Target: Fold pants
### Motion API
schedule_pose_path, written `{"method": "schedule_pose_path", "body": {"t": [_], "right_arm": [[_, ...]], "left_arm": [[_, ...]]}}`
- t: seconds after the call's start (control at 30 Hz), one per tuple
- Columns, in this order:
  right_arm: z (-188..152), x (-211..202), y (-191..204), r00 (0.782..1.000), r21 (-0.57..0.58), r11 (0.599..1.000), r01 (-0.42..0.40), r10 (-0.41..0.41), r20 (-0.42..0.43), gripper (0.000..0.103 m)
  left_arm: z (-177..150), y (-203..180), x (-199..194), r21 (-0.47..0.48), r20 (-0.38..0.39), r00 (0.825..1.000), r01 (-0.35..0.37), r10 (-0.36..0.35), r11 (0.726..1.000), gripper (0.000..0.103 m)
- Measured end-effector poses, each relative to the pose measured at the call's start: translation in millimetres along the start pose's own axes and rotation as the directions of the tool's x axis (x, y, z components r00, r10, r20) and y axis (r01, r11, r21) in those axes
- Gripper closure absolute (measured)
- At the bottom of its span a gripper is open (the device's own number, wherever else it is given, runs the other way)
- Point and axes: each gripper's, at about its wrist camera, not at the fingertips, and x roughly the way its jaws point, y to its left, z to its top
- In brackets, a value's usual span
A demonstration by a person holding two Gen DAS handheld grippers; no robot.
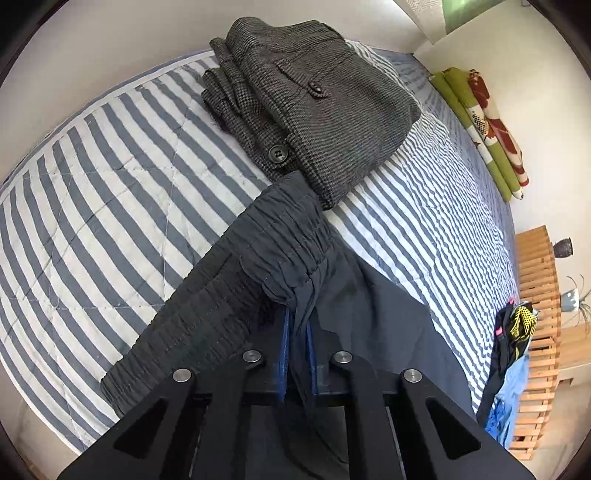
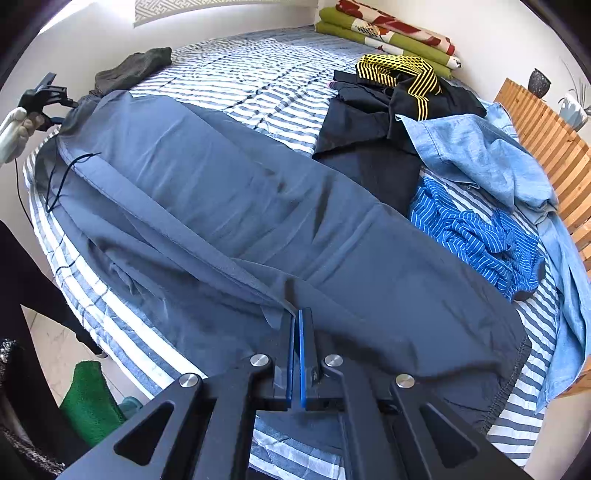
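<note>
Dark slate-blue pants (image 2: 236,206) lie stretched lengthwise over the striped bed (image 2: 258,85), one leg folded onto the other. My left gripper (image 1: 297,317) is shut on the elastic waistband (image 1: 266,243), whose gathered fabric bunches between the blue pads. In the right wrist view that same left gripper (image 2: 48,99) appears at the far left, held by a gloved hand (image 2: 14,129). My right gripper (image 2: 297,314) is shut on the edge of the pant legs near the hem end. A black drawstring (image 2: 66,173) trails from the waist.
Folded grey checked trousers (image 1: 314,107) lie just beyond the waistband. A pile of clothes, black with yellow stripes (image 2: 399,77), light blue denim (image 2: 491,155) and blue striped (image 2: 476,236), sits at the right. Green floral bedding (image 2: 388,33) lies by the wall. A wooden slatted frame (image 2: 546,125) borders the bed.
</note>
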Motion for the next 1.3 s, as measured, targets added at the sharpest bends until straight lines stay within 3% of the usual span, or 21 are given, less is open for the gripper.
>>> {"method": "schedule_pose_path", "body": {"t": [0.17, 0.3, 0.37, 0.47, 0.6, 0.67, 0.77, 0.9, 0.97, 1.0, 1.07, 1.2, 1.3], "right_arm": [[3.8, -6.2, -5.4, 0.999, 0.02, 1.0, 0.019, -0.02, 0.029, 0.101], [5.5, -19.4, -14.3, 0.997, 0.038, 0.999, 0.016, -0.019, 0.068, 0.101], [2.9, -26.4, -17.9, 0.997, 0.04, 0.999, 0.007, -0.011, 0.081, 0.101], [-6.5, -31.2, -20.5, 0.997, 0.039, 0.999, -0.009, 0.006, 0.082, 0.101], [-27.5, -23.4, -12.7, 0.998, 0.012, 0.999, -0.039, 0.038, 0.04, 0.101], [-36.1, -11.0, -7.2, 0.999, 0.007, 0.999, -0.046, 0.046, -0.004, 0.101], [-41.6, 7.7, 5.4, 0.994, -0.028, 0.998, -0.064, 0.061, -0.086, 0.101], [-43.2, -3.9, 16.9, 0.99, -0.094, 0.991, -0.095, 0.084, -0.115, 0.099], [-38.8, -20.4, 12.6, 0.986, -0.073, 0.988, -0.139, 0.132, -0.098, 0.096], [-33.3, -29.3, 10.2, 0.984, -0.056, 0.985, -0.165, 0.16, -0.08, 0.096], [-14.7, -46.0, 7.7, 0.981, -0.033, 0.98, -0.196, 0.195, -0.023, 0.09], [46.4, -54.4, 22.1, 0.973, -0.023, 0.976, -0.215, 0.216, 0.084, 0.081], [93.4, -40.0, 46.8, 0.961, -0.042, 0.969, -0.243, 0.246, 0.123, 0.081]], "left_arm": [[-1.7, -18.8, -43.5, 0.046, 0.08, 0.996, 0.041, -0.044, 0.998, 0.1], [-26.5, -10.1, -102.6, 0.061, 0.147, 0.983, 0.1, -0.108, 0.993, 0.1], [-47.4, -0.6, -120.0, 0.07, 0.156, 0.982, 0.093, -0.103, 0.993, 0.1], [-74.8, 25.6, -121.4, 0.061, 0.126, 0.989, 0.07, -0.077, 0.996, 0.1], [-94.1, 67.2, -90.3, -0.013, 0.057, 0.998, 0.037, -0.036, 0.999, 0.099], [-96.5, 81.8, -71.0, -0.047, 0.004, 0.999, 0.033, -0.033, 0.998, 0.093], [-98.4, 91.3, -64.5, -0.04, -0.04, 0.999, 0.005, -0.007, 0.999, 0.075], [-91.3, 88.6, -101.6, 0.003, 0.047, 0.999, 0.001, -0.001, 1.0, 0.063], [-79.1, 76.7, -118.4, 0.043, 0.099, 0.995, 0.005, -0.009, 0.999, 0.054], [-70.6, 69.3, -121.5, 0.061, 0.118, 0.993, -0.001, -0.006, 0.998, 0.044], [-50.7, 51.8, -119.2, 0.077, 0.13, 0.991, -0.008, -0.002, 0.997, 0.035], [-20.2, 15.0, -86.7, 0.096, 0.087, 0.994, 0.051, -0.06, 0.994, 0.034], [-16.9, -4.2, -51.6, 0.164, 0.061, 0.998, -0.012, 0.002, 0.986, 0.034]]}}
